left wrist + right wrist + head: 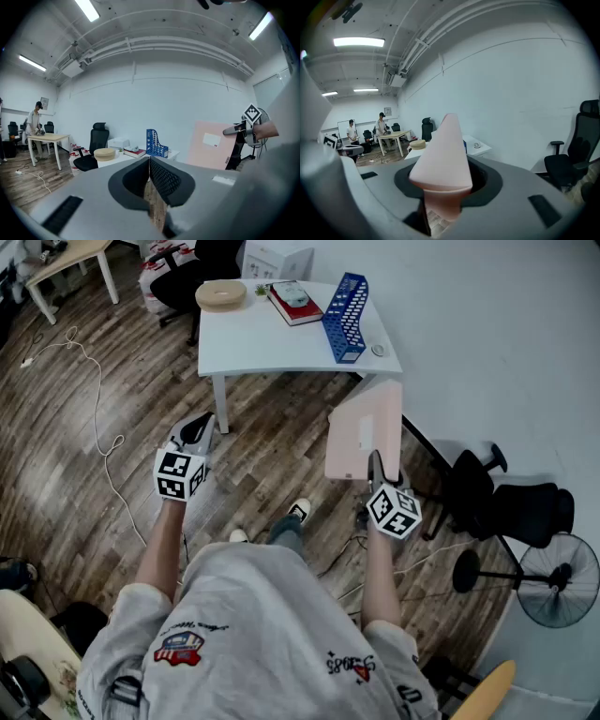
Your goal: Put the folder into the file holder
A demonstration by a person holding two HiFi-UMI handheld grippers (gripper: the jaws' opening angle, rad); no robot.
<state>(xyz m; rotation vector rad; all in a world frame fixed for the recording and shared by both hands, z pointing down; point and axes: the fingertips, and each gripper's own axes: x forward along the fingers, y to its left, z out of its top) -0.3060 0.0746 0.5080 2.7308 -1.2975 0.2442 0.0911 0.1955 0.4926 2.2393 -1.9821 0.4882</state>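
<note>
A pink folder (364, 427) with a white label stands upright in the air, and my right gripper (376, 465) is shut on its lower edge. In the right gripper view the folder (442, 159) rises from between the jaws and fills the middle. The blue file holder (345, 313) stands at the right end of the white table (253, 343), well ahead of the folder. My left gripper (198, 430) hangs over the floor to the left, shut with nothing in it. The left gripper view shows its pads (161, 180) meeting, with the file holder (156, 143) and the folder (213, 145) beyond.
On the table lie a red book stack (294, 304) and a round wooden disc (220, 293). A black office chair (525, 510) and a floor fan (561, 579) stand to the right by the white wall. A cable (98, 427) trails over the wooden floor. People stand at a far desk (391, 136).
</note>
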